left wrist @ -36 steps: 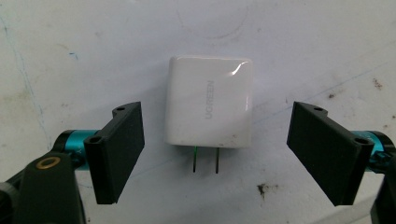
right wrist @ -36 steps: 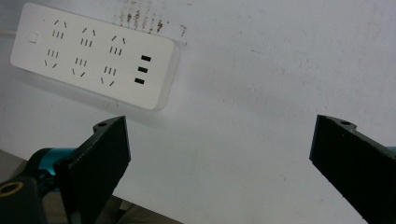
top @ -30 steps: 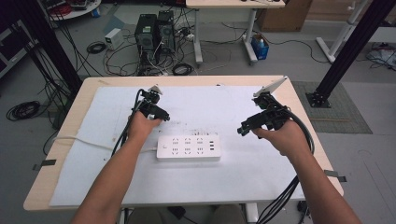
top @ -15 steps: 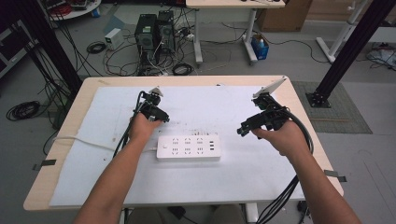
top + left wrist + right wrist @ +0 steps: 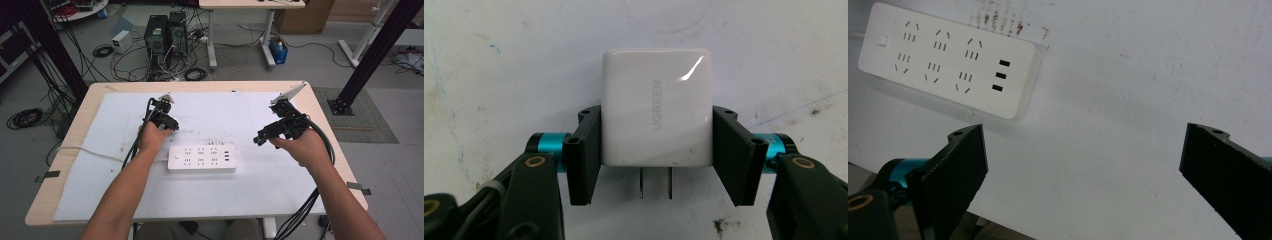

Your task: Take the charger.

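Charger [image 5: 656, 107]: white, glossy, square; two prongs showing.
Left gripper [image 5: 656, 155]: jaws just closed, clamping charger's sides.
Right gripper [image 5: 1083, 165]: jaws wide apart, empty.

Power strip [image 5: 201, 158] mid-table, charger [image 5: 657, 107] behind its left end, on mat [image 5: 225, 110]

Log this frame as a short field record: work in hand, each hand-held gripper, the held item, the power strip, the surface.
work in hand: picking up a white charger near a power strip
left hand-held gripper: jaws have just been closing, now clamped on the charger's two sides
charger: white, marked UGREEN, two flat prongs pointing toward the camera
right hand-held gripper: jaws wide open, nothing between them
power strip: white, flat on the sheet, sockets unoccupied
surface: white sheet on a wooden table
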`<state>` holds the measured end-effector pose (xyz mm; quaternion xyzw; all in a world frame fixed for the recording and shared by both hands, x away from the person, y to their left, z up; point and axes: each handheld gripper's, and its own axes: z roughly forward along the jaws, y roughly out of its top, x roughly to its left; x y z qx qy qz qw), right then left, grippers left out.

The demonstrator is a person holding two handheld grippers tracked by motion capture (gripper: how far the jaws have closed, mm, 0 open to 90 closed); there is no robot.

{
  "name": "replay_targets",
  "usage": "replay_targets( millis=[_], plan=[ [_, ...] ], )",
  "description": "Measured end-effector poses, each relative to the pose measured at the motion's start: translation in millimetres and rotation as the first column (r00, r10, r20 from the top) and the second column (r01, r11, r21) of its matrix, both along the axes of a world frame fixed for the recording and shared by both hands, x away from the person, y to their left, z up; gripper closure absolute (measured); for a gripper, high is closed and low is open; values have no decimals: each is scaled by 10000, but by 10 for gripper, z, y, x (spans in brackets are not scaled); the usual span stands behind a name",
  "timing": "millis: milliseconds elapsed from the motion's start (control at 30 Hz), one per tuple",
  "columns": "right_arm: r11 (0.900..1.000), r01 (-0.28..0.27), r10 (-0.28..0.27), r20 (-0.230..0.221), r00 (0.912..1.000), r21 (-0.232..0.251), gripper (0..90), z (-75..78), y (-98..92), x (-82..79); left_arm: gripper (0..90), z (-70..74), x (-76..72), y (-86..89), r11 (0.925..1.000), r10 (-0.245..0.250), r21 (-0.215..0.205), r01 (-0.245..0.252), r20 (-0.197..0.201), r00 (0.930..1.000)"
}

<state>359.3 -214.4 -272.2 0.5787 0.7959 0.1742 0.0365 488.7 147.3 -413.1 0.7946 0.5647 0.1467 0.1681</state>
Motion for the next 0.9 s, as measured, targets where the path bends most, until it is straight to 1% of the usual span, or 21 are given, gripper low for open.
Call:
replay_targets(
  millis=[167, 367, 433, 467, 500, 567, 600, 633, 667, 767, 800, 900],
  plan=[
    [10000, 38, -38, -9, 10000, 9, 45, -1, -7, 5, 420, -6, 2, -18, 9999, 154, 9, -154, 27, 9999],
    [9999, 92, -92, 3, 10000, 52, 45, -5, -25, 4, 423, -6, -2, -17, 10000, 66, 73, -66, 64, 10000],
    [9999, 112, -112, -2, 9999, 63, 45, -9, -33, 5, 423, 0, -7, -18, 9999, -26, 153, 26, 19, 10000],
    [9999, 96, -96, 18, 10000, 59, 45, -12, -38, 5, 424, 5, -10, -17, 9999, -84, 149, 84, 15, 10000],
    [10000, 87, -87, 29, 10000, 50, 45, -15, -41, 6, 425, 9, -15, -16, 9999, -87, 71, 87, 102, 9999],
    [9999, 91, -92, 45, 9999, 71, 45, -16, -44, 8, 426, 28, -27, -13, 9997, -196, 132, 195, 68, 9998],
    [9999, 104, -104, 43, 9999, 71, 45, -16, -44, 8, 426, 39, -34, -4, 9996, -278, 105, 277, 88, 9996],
    [9998, 158, -158, 23, 9999, 76, 45, -14, -40, 9, 426, 44, -40, -3, 9997, -259, 55, 259, 109, 9996],
    [9999, 117, -117, 18, 9999, 93, 45, -14, -42, 9, 426, 73, -50, 7, 9992, -400, 20, 400, 37, 9992],
    [9999, 118, -118, 24, 9999, 90, 45, -11, -38, 10, 427, 164, -90, 33, 9986, -498, -150, 500, 157, 9986],
    [9999, 98, -98, 15, 10000, 124, 45, -9, -36, 11, 426, 200, -105, 43, 9982, -582, -137, 584, 148, 9982],
    [9998, 101, -101, 2, 9999, 156, 45, -9, -28, 19, 426, 300, -166, 78, 9971, -688, -312, 693, 165, 9975]
  ],
)
